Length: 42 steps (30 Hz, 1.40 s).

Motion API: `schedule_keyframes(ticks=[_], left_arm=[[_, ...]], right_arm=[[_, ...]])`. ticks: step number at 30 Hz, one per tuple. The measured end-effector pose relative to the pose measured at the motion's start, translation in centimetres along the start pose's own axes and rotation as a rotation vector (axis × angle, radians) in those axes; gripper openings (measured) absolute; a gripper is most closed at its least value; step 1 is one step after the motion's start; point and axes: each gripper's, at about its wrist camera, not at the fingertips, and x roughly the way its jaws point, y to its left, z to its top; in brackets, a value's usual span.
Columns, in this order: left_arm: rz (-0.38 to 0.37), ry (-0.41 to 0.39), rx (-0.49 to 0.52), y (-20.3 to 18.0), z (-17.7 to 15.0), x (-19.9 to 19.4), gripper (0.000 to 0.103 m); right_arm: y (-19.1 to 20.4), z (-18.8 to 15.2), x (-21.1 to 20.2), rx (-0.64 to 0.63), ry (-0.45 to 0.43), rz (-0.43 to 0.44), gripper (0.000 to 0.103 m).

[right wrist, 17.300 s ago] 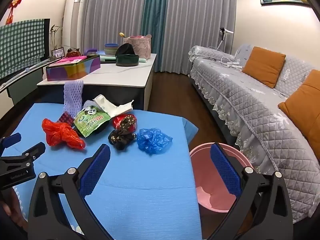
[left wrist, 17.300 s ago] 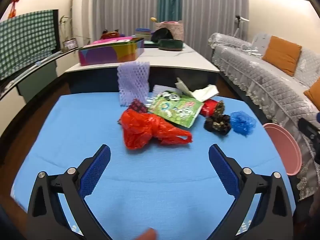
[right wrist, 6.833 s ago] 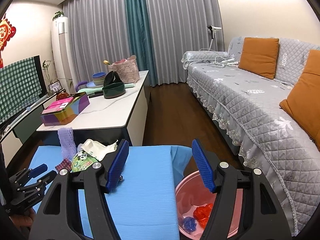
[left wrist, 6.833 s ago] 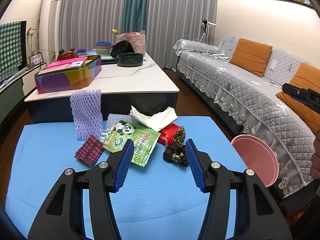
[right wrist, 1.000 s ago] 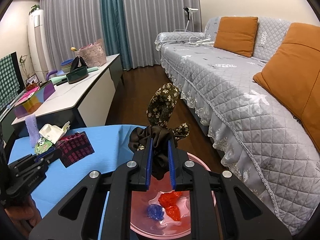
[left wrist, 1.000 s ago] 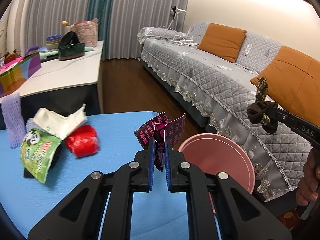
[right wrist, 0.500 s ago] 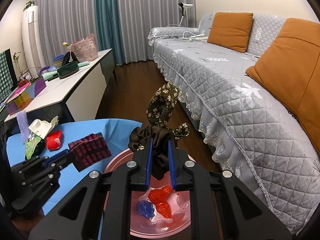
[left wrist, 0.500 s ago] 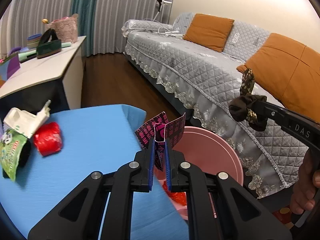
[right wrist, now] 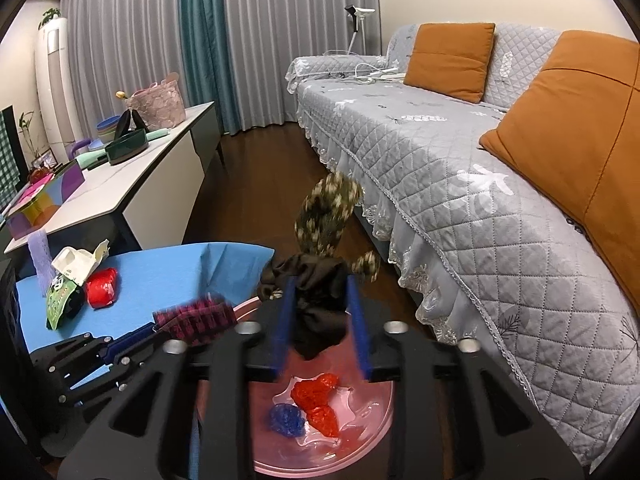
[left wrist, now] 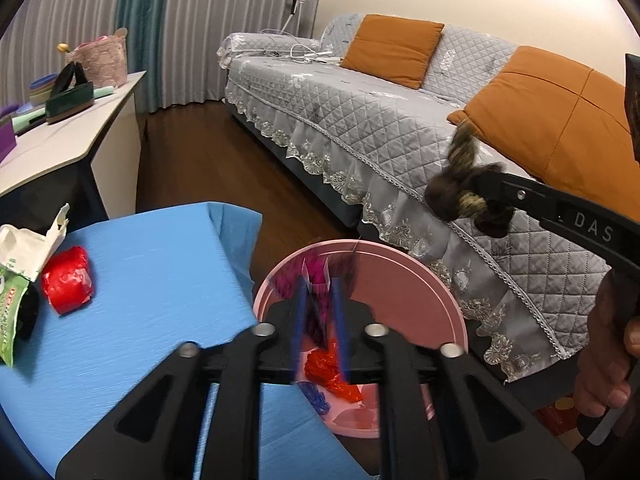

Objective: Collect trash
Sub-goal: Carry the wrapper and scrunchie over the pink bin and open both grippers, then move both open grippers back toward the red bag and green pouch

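Currently both grippers sit over the pink bin (right wrist: 372,456), which stands on the floor just off the right edge of the blue table (left wrist: 152,280), beside the grey sofa (right wrist: 460,184).

Left gripper (left wrist: 319,320): jaws parted a little, the magenta-and-black patterned wrapper (left wrist: 316,284) between the blue pads, blurred; can't tell whether the pads touch it. In the right wrist view the same wrapper (right wrist: 196,316) sticks out past the left gripper's tips (right wrist: 132,344), over the bin's near rim.

Right gripper (right wrist: 320,320): jaws parted, dark brown fabric scrunchie with floral ribbon (right wrist: 320,280) between the pads, blurred, above the bin. Contact with the pads isn't clear. From the left wrist view the scrunchie (left wrist: 464,196) sits at the tip of the right gripper (left wrist: 492,196).

Bin contents, counted: 2 red crumpled plastic lumps (right wrist: 316,404), possibly one bag; 1 blue crumpled piece (right wrist: 286,420).

Left on the table, all near its far-left edge, 4 items visible:
- 1 red crumpled wrapper (right wrist: 102,287)
- 1 green snack pouch (right wrist: 60,300)
- 1 white paper carton (right wrist: 80,262)
- 1 purple foam net sleeve (right wrist: 40,256)

2 orange cushions (right wrist: 448,60) on the sofa.
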Motion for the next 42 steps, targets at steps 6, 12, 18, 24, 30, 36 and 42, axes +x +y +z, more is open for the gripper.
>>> schedule_keyframes(ticks=[6, 12, 18, 24, 30, 36, 42], left_arm=[[0.025, -0.011, -0.027, 1.5, 0.1, -1.4, 0.038], [0.051, -0.029, -0.045, 3.3, 0.1, -3.4, 0.039], [0.079, -0.079, -0.053, 5.1, 0.3, -6.2, 0.050], [0.143, -0.162, -0.035, 6.9, 0.2, -9.4, 0.056], [0.226, -0.207, -0.040, 9.2, -0.3, -11.7, 0.056], [0.267, -0.212, -0.104, 13.4, -1.0, -14.1, 0.056], [0.353, -0.225, -0.202, 18.4, -2.0, -16.5, 0.056]], right_arm=[[-0.1, 0.5, -0.5, 0.037, -0.013, 0.000, 0.054], [1.3, 0.8, -0.9, 0.037, -0.025, 0.022, 0.054], [3.6, 1.2, -1.8, 0.021, -0.055, 0.051, 0.054], [6.1, 1.6, -2.9, 0.017, -0.111, 0.069, 0.054], [9.1, 1.6, -3.2, -0.001, -0.144, 0.095, 0.054], [12.1, 1.6, -3.0, -0.013, -0.123, 0.176, 0.053], [14.8, 1.4, -2.0, -0.017, -0.088, 0.272, 0.053]])
